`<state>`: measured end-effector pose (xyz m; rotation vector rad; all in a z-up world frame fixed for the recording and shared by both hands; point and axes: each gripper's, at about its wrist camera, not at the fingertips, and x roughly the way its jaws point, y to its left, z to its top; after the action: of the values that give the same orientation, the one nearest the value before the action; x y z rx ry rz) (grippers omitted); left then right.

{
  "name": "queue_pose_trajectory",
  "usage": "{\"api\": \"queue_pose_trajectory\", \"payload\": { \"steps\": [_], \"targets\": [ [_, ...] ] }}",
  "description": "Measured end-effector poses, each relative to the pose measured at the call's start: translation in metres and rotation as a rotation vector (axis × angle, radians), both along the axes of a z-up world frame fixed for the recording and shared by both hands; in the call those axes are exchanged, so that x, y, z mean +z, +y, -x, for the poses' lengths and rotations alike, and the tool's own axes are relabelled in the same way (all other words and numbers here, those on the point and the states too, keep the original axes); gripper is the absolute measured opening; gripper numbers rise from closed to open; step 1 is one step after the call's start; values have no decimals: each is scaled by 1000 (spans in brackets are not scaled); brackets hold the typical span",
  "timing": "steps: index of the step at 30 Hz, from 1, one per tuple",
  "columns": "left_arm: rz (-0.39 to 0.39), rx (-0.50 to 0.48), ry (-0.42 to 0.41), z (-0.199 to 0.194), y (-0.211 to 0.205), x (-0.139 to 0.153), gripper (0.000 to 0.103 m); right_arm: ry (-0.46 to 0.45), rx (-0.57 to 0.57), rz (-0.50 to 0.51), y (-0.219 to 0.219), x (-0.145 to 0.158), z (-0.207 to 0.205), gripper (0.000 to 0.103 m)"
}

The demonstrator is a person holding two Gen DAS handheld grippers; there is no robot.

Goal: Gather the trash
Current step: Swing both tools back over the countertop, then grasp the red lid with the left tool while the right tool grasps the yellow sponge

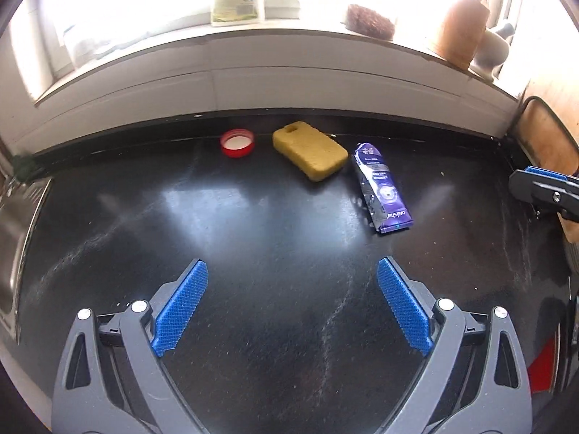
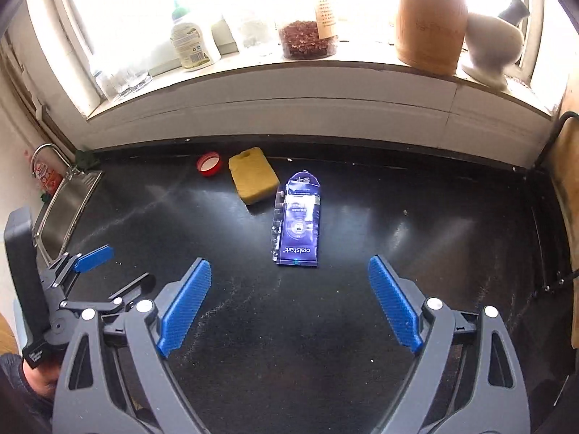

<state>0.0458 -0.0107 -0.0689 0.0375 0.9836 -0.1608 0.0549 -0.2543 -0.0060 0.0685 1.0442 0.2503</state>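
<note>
A purple flattened package (image 1: 381, 188) (image 2: 298, 222) lies on the black counter (image 1: 253, 217) (image 2: 398, 217). A yellow sponge (image 1: 309, 150) (image 2: 253, 175) lies just behind it near the back wall. A red bottle cap (image 1: 237, 142) (image 2: 208, 163) sits left of the sponge. My left gripper (image 1: 293, 271) is open and empty, hovering over the counter well short of these things. My right gripper (image 2: 289, 271) is open and empty, with the package just ahead of its fingertips. The left gripper also shows at the left edge of the right wrist view (image 2: 115, 267).
A steel sink (image 2: 67, 213) (image 1: 14, 253) lies at the left end of the counter, with a faucet (image 2: 45, 152). The windowsill (image 2: 289, 68) holds a bottle (image 2: 191, 41), jars and a wooden holder (image 2: 429, 18). A wooden board (image 2: 568, 188) stands at the right.
</note>
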Motion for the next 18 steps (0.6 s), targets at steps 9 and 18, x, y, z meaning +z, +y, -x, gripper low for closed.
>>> {"api": "queue_pose_trajectory", "payload": {
  "steps": [9, 18],
  "targets": [
    [-68, 8, 38, -68, 36, -27, 92, 33, 174, 26, 55, -31, -59, 86],
    [-78, -13, 52, -171, 61, -77, 92, 87, 314, 104, 115, -85, -144, 86]
  ]
}}
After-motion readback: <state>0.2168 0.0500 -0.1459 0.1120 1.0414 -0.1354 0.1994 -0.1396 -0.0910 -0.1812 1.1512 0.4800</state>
